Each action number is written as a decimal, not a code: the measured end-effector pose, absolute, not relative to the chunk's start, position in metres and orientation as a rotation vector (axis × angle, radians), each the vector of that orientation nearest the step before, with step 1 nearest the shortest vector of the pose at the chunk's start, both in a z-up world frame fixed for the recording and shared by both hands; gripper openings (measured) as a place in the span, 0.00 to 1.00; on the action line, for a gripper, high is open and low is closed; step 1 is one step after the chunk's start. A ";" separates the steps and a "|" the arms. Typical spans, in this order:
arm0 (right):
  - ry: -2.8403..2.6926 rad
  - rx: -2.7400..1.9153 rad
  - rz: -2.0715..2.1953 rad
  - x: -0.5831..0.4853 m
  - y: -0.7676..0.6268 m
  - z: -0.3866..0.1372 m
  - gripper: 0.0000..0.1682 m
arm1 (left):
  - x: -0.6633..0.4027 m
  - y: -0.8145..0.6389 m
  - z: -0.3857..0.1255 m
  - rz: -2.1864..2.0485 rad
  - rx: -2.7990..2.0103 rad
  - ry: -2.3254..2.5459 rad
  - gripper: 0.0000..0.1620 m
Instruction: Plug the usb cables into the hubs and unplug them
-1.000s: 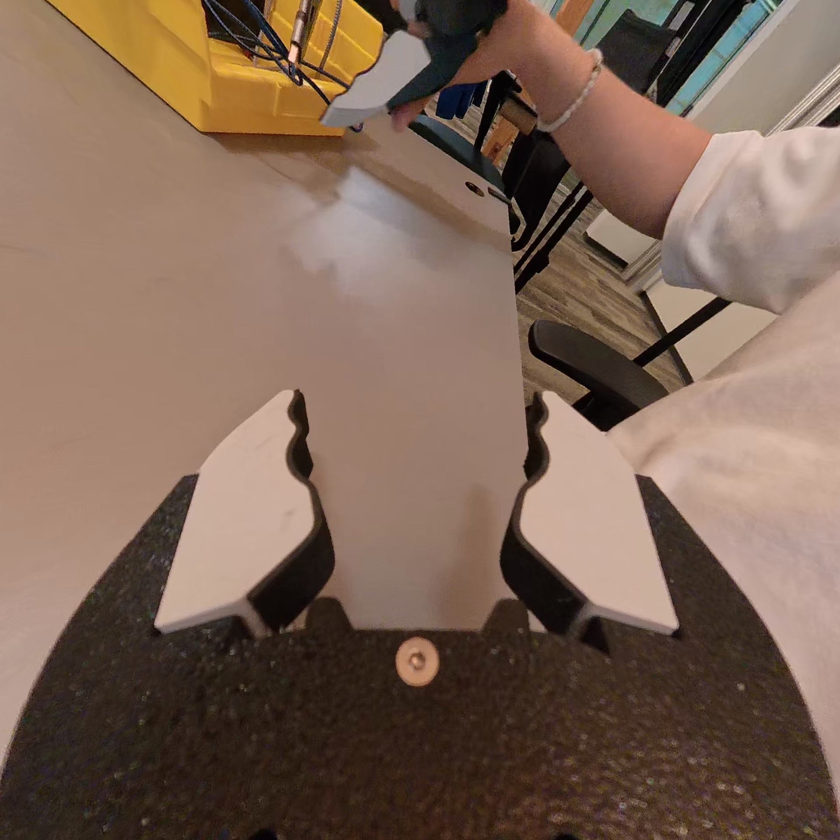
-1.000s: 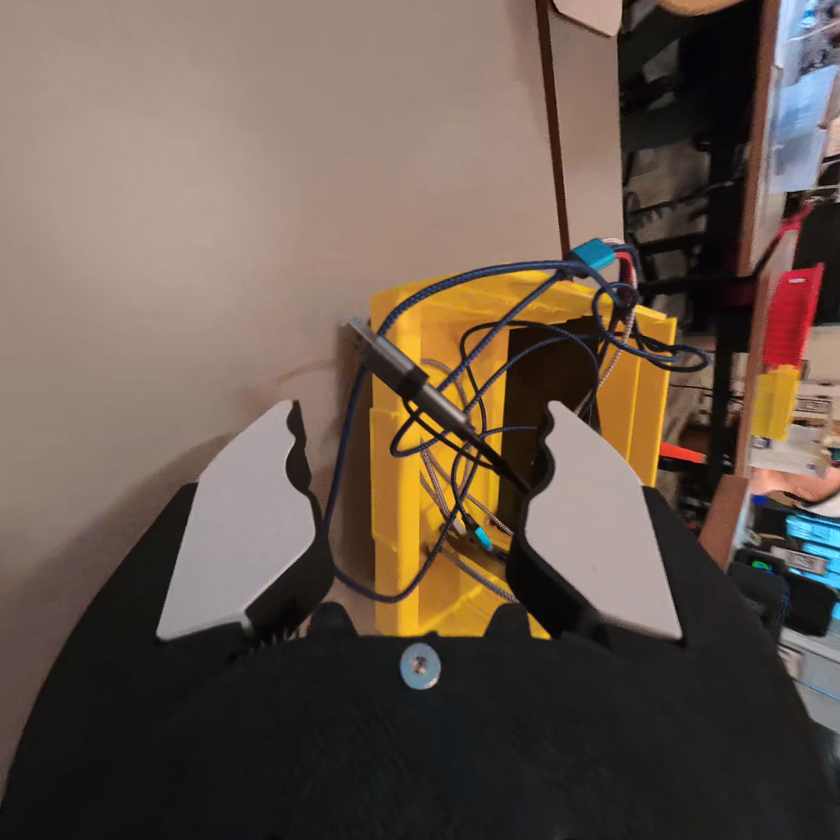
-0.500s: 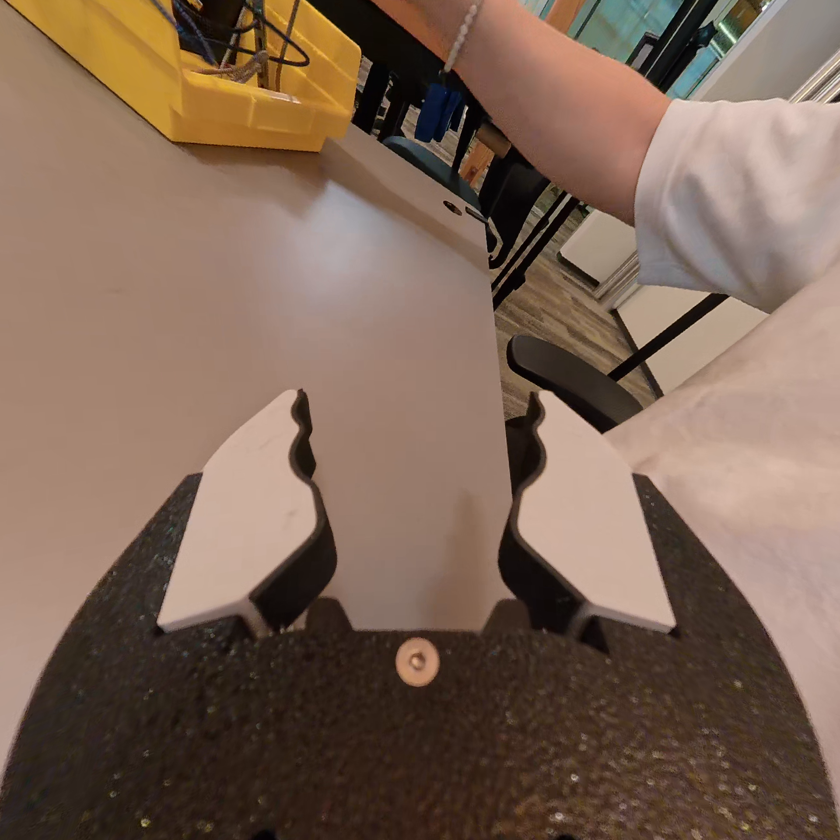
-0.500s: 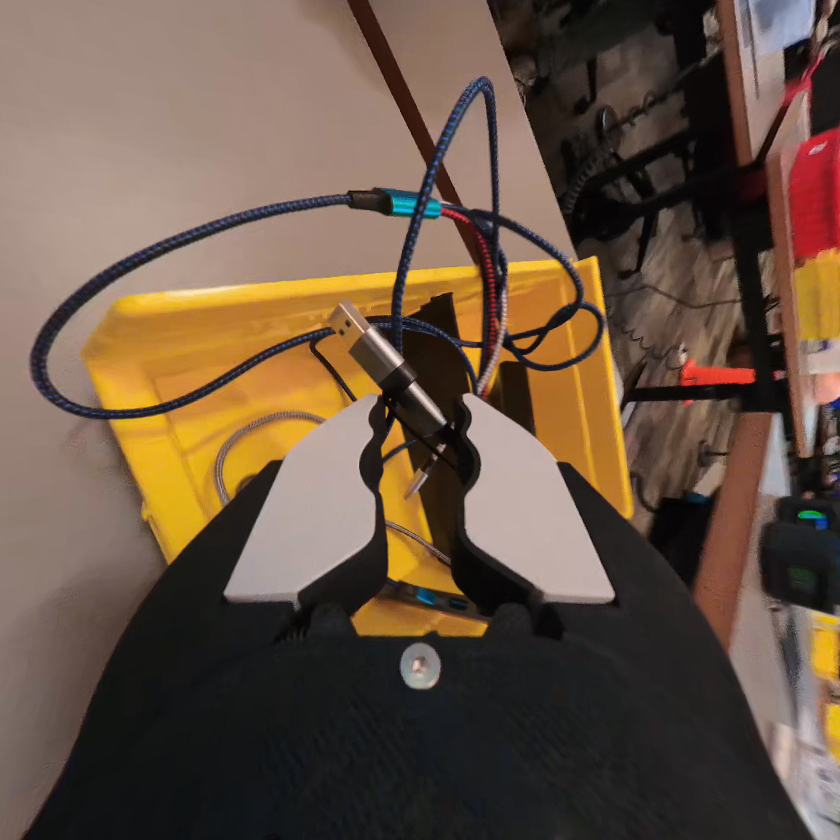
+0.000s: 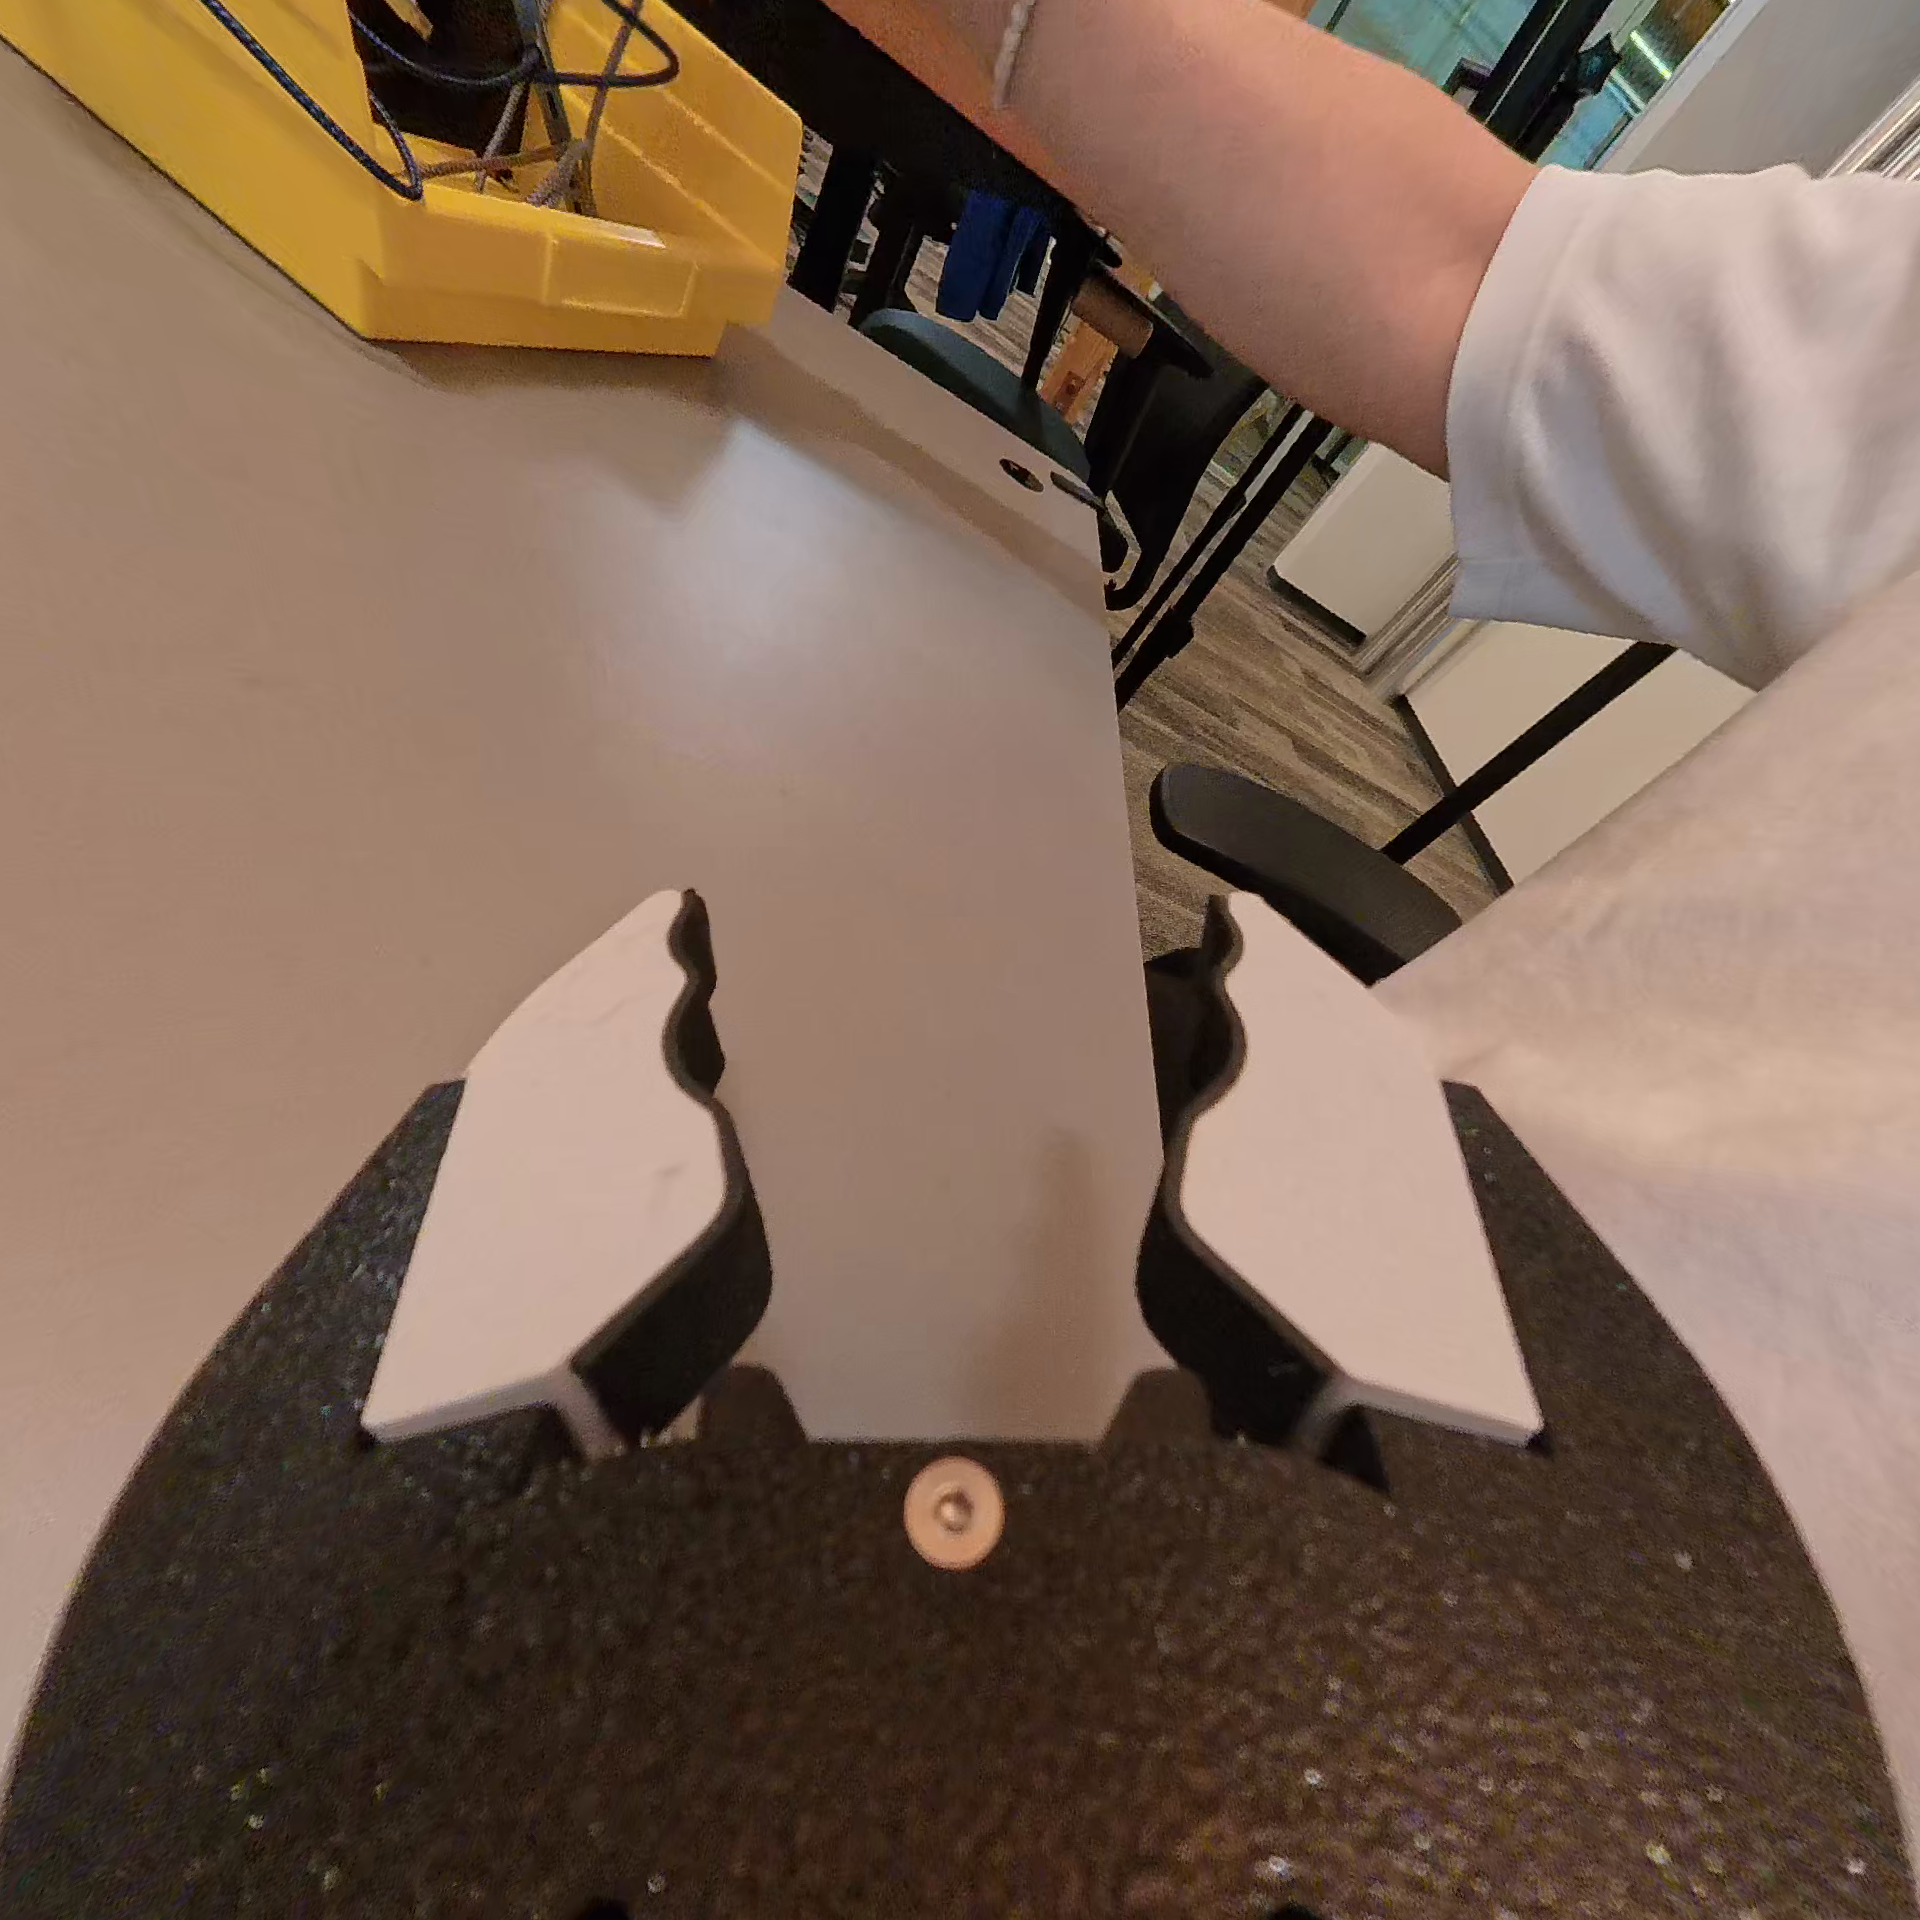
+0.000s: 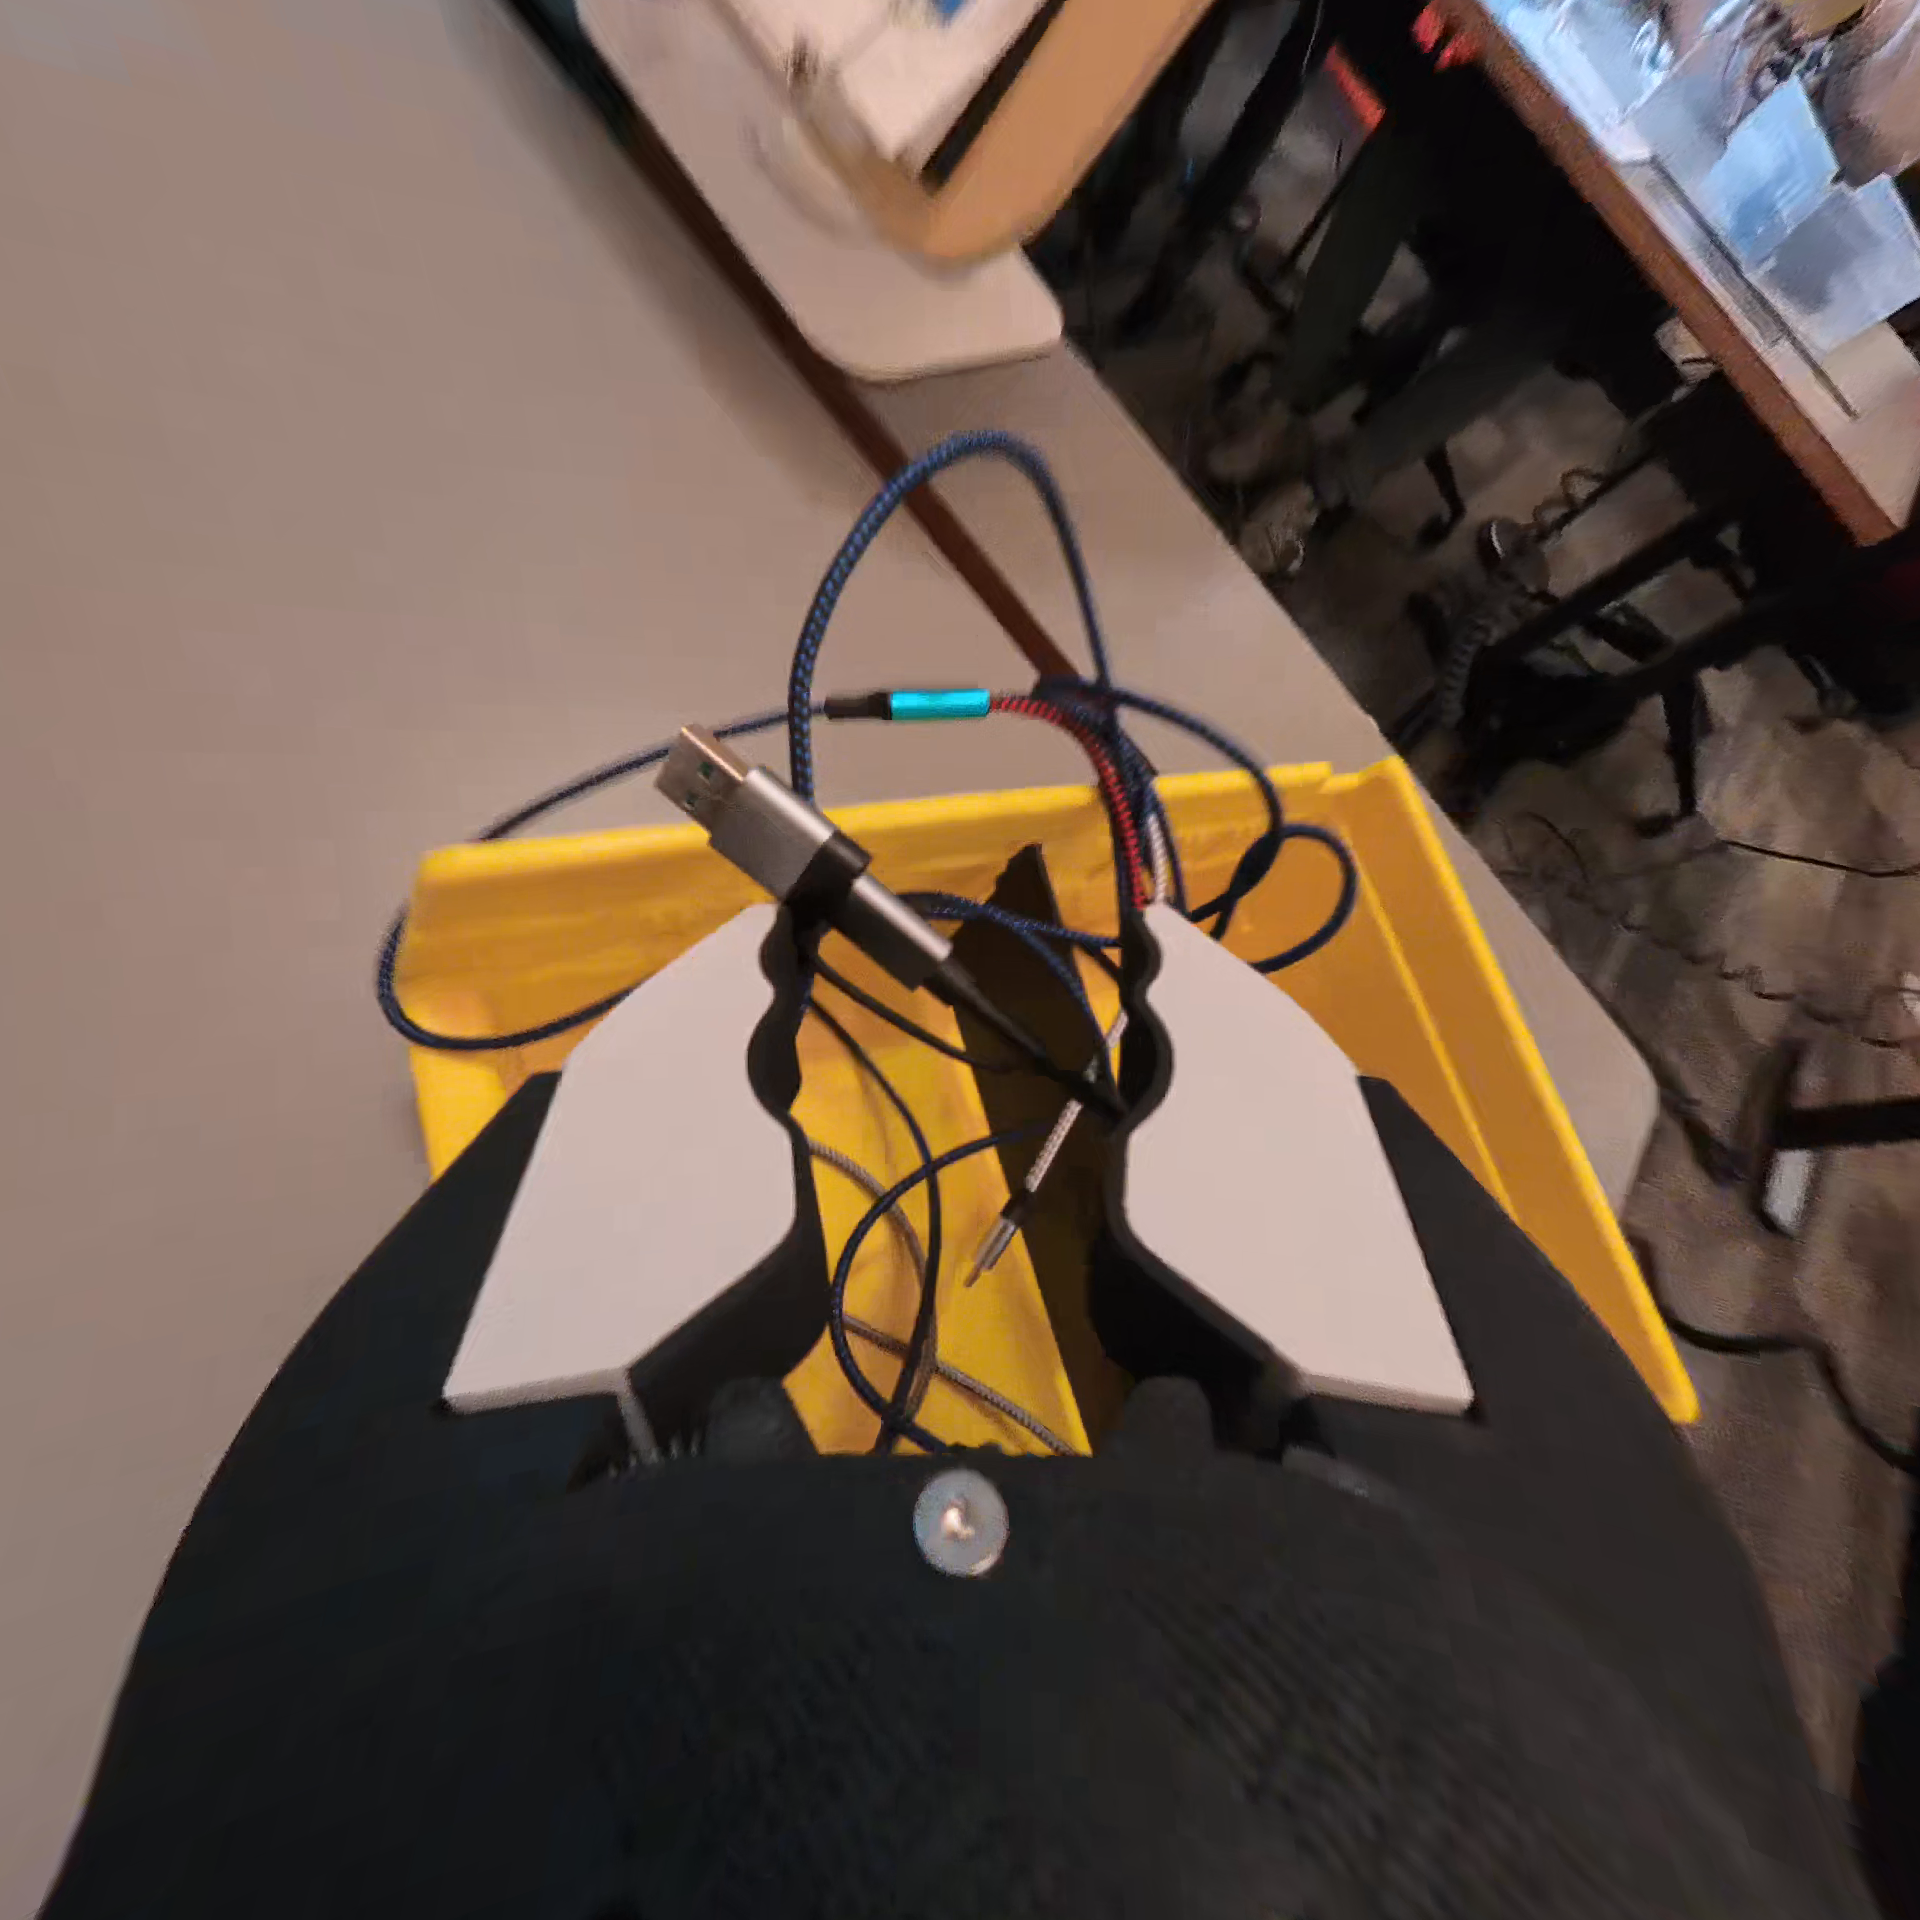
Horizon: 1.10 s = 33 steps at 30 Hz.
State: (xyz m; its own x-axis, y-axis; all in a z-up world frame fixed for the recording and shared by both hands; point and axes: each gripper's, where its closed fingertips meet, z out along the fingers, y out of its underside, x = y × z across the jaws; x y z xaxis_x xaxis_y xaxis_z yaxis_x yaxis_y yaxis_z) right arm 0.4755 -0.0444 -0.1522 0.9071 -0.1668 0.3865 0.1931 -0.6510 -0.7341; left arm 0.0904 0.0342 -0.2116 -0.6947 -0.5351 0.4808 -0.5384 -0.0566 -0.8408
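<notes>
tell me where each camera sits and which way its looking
Left wrist view: on the left gripper, low over the table, looking along it toward the yellow bin; its open fingers, plus the person's forearm and white sleeve, show.
Right wrist view: on the right gripper, above the yellow bin, looking down at the cables and the grey USB plug; its open fingers show.
Both views share the bin, its cables and the table.

A yellow plastic bin sits on the beige table near its far edge. A black chair seat stands beside the table.
</notes>
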 end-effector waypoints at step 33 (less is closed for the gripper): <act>0.544 -1.685 -0.677 0.369 -0.183 -0.107 0.37 | 0.307 0.001 -0.143 1.749 1.613 -2.367 0.39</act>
